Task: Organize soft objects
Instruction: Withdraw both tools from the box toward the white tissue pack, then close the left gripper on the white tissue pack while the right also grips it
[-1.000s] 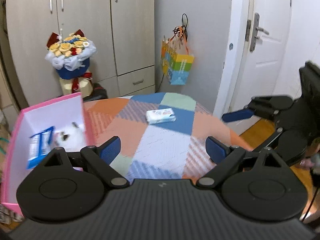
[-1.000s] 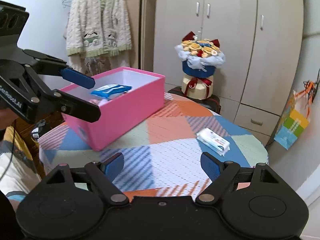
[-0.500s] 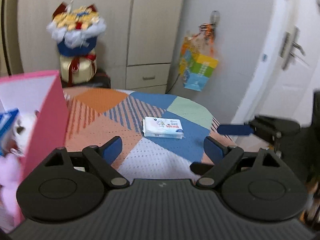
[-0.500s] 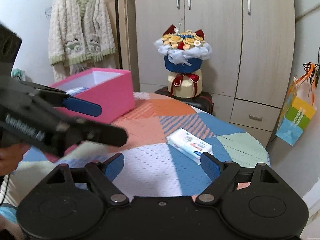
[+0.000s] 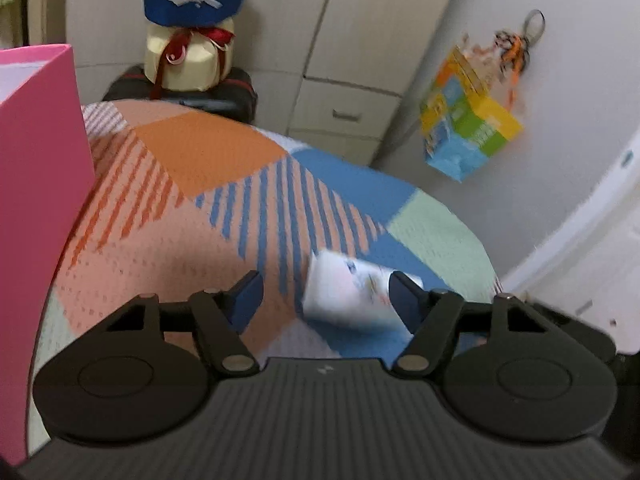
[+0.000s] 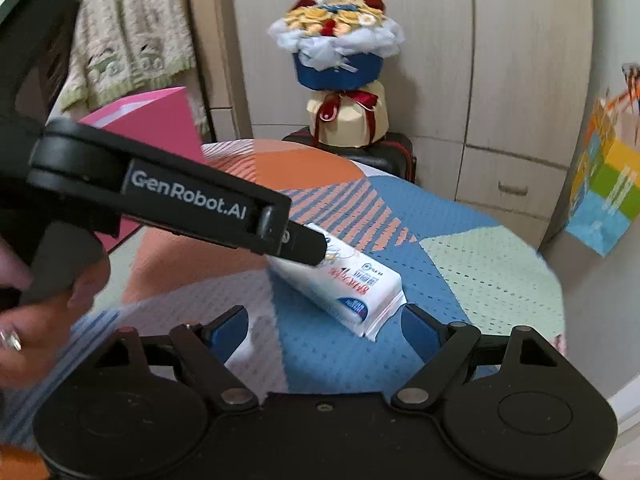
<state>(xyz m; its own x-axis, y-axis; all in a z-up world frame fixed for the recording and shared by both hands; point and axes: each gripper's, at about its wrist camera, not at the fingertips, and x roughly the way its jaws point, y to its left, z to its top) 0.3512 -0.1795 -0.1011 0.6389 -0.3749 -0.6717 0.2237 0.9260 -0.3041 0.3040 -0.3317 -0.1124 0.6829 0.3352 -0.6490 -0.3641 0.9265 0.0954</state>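
A white tissue pack [image 6: 344,280] lies on the patchwork table cloth [image 6: 460,240]. In the left wrist view the tissue pack [image 5: 348,292] sits between the fingers of my open left gripper [image 5: 326,292], close to the right finger. In the right wrist view the left gripper [image 6: 308,246] reaches over the pack's far end. My right gripper [image 6: 324,328] is open and empty just in front of the pack. The pink box [image 5: 36,168] stands at the left of the table.
A flower bouquet [image 6: 340,60] stands on a black case behind the table. A colourful paper bag [image 5: 468,132] hangs on the right. Cupboards [image 6: 520,80] and a hanging knitted cardigan [image 6: 128,40] are behind. The table edge curves off at the right.
My left gripper has swung right from the pink box and come down over the tissue pack. My right gripper has moved closer to the pack.
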